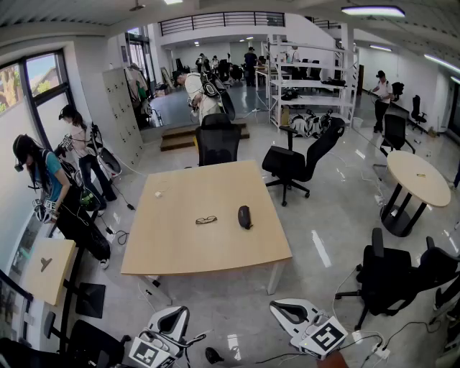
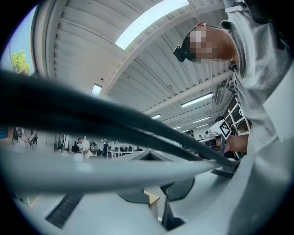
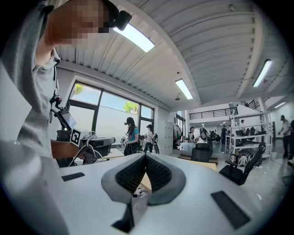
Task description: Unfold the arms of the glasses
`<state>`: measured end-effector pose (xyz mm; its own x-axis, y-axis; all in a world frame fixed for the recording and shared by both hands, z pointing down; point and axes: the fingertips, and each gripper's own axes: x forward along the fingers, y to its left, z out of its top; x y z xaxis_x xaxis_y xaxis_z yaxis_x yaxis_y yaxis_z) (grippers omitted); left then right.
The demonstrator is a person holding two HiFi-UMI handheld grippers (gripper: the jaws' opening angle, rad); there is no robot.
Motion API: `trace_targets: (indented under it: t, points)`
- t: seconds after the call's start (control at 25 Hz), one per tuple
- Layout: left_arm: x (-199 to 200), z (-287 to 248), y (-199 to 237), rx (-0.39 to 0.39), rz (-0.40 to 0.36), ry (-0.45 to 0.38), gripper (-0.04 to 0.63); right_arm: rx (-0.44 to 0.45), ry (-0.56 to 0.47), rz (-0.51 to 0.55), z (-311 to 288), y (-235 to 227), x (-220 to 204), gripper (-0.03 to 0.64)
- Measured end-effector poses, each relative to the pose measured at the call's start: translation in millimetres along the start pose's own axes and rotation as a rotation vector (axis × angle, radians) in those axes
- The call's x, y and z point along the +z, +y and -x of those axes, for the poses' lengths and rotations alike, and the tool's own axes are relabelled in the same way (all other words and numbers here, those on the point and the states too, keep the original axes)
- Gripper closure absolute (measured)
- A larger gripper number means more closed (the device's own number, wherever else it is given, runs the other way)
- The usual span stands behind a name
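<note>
Head view shows the glasses [image 1: 206, 220] mid-frame on the tabletop [image 1: 172, 244], just beside a dark case [image 1: 245, 216]. Far below, the left hand-held gripper [image 1: 170, 321] and right hand-held gripper [image 1: 290, 313] are both closed and empty. Approach first, then pin the frame with one and swing each arm out gently.

Open-plan office used as a work lab, seen from where I stand.

Around me is one big hall with a glossy grey floor [image 1: 338, 215] and a ribbed ceiling hung with long strip lights [image 1: 372, 11]. A plain wooden counter [image 1: 180, 244] stands in the middle, with black swivel chairs [image 1: 218, 140] scattered about and a round table [image 1: 417, 176] to one side. I see tall windows [image 1: 32, 79], grey lockers [image 1: 122, 108], a white shelving rack [image 1: 309, 72], a railed upper gallery [image 1: 219, 21], loose cables [image 1: 118, 233] on the floor, and people [image 1: 39, 176] standing about wearing headgear and backpacks.
</note>
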<state>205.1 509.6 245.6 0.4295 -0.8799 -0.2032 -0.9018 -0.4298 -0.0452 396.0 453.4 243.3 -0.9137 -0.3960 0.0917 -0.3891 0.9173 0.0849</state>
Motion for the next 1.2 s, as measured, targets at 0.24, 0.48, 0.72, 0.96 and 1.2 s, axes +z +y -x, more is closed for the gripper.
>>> trace_targets:
  t: [0.24,0.48,0.72,0.96,1.2]
  points:
    - [-11.7,-7.7,23.8,0.0,-0.038,0.01,0.589,0.006,0.0,0.015,-16.2,-8.5,-1.4,0.609]
    - [-5.7,-33.9,88.5,0.043,-0.064,-0.024,0.589,-0.011,-0.026,0.022,-62.7,-48.6,2.8,0.609]
    - [3.4,-43.9,130.0,0.055,-0.089,-0.035,0.589,-0.026,-0.039,0.038,-100.5,-61.5,13.6,0.609]
    - [-6.1,-55.4,167.9,0.029,-0.098,-0.005,0.589,-0.045,-0.076,-0.001,-138.7,-77.2,17.2,0.607]
    - [-2.8,-61.4,222.3,0.017,-0.081,-0.018,0.589,-0.07,-0.084,-0.009,-187.2,-77.0,28.9,0.607]
